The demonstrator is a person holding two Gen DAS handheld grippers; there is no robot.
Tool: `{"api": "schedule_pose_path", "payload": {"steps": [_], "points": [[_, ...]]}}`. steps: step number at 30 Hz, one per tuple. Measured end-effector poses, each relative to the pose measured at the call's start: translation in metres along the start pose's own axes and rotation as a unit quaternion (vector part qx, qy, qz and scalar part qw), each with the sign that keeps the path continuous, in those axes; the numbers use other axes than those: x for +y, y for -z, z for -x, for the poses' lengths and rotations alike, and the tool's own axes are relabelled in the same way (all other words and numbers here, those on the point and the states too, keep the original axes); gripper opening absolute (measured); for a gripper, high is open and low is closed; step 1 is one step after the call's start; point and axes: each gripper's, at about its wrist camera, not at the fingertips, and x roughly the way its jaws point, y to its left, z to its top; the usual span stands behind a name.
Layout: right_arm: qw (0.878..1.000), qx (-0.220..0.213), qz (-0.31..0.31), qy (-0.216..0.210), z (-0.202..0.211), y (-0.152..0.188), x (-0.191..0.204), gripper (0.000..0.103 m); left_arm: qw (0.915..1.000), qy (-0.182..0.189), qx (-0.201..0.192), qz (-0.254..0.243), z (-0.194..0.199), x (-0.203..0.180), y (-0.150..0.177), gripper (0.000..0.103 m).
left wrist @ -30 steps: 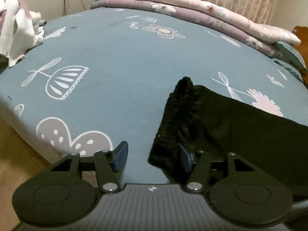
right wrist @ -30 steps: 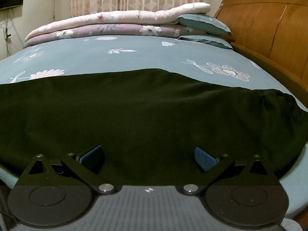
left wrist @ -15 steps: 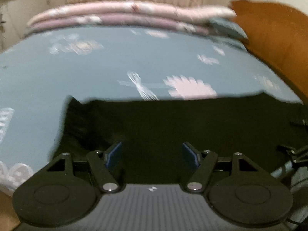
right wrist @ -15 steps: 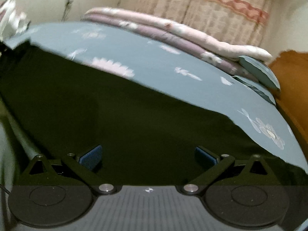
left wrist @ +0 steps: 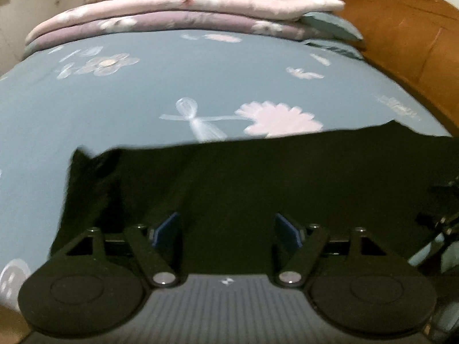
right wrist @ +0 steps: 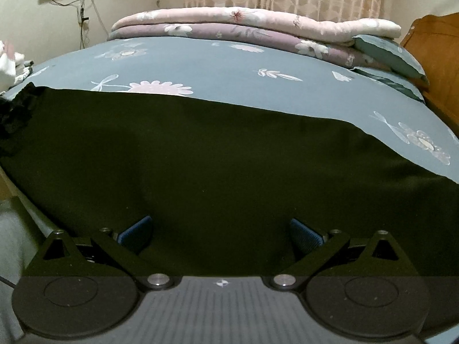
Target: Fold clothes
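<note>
A black garment (left wrist: 258,183) lies spread flat along the near edge of the bed, its gathered waistband end (left wrist: 86,177) at the left. My left gripper (left wrist: 228,229) hovers over that left part with its jaws opening and nothing pinched between the blue pads (left wrist: 169,229). In the right wrist view the same black garment (right wrist: 215,157) fills the lower half. My right gripper (right wrist: 221,233) stands open wide above it, its pads (right wrist: 137,229) apart from the cloth.
The bed has a blue-grey sheet (left wrist: 172,86) with flower prints. Folded pink and purple quilts (right wrist: 243,25) and teal pillows (right wrist: 387,54) lie at the far side. A wooden headboard (left wrist: 407,46) stands at the right. White clothes (right wrist: 8,60) sit at the left.
The left gripper swung right from the waistband corner to over the garment, and its jaws widened. The right gripper's view turned left and back, staying open over the black cloth.
</note>
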Motion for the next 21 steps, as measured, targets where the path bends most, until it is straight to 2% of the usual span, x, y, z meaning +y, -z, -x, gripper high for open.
{"api": "schedule_pose_path", "payload": {"steps": [6, 8, 11, 14, 17, 21], "points": [[1.0, -0.009, 0.002, -0.004, -0.004, 0.001, -0.001, 0.103, 0.9993, 0.026, 0.006, 0.026, -0.045, 0.012, -0.03, 0.076], [1.0, -0.011, 0.003, -0.006, -0.004, 0.002, -0.001, 0.103, 0.9987, 0.022, 0.01, 0.045, -0.057, 0.023, -0.032, 0.076], [1.0, -0.014, 0.003, -0.007, -0.004, 0.003, -0.001, 0.103, 0.9978, 0.027, -0.006, 0.061, -0.057, 0.038, -0.029, 0.077], [1.0, -0.019, 0.003, -0.009, -0.004, 0.004, -0.002, 0.103, 0.9976, -0.013, -0.01, 0.068, -0.053, 0.049, -0.025, 0.076], [1.0, -0.019, 0.003, -0.009, -0.004, 0.004, -0.001, 0.103, 0.9975, -0.023, -0.007, 0.067, -0.048, 0.051, -0.024, 0.077], [1.0, -0.003, 0.02, 0.012, -0.001, -0.011, 0.003, 0.103, 0.998, -0.042, -0.006, 0.047, -0.033, 0.035, -0.024, 0.077]]}}
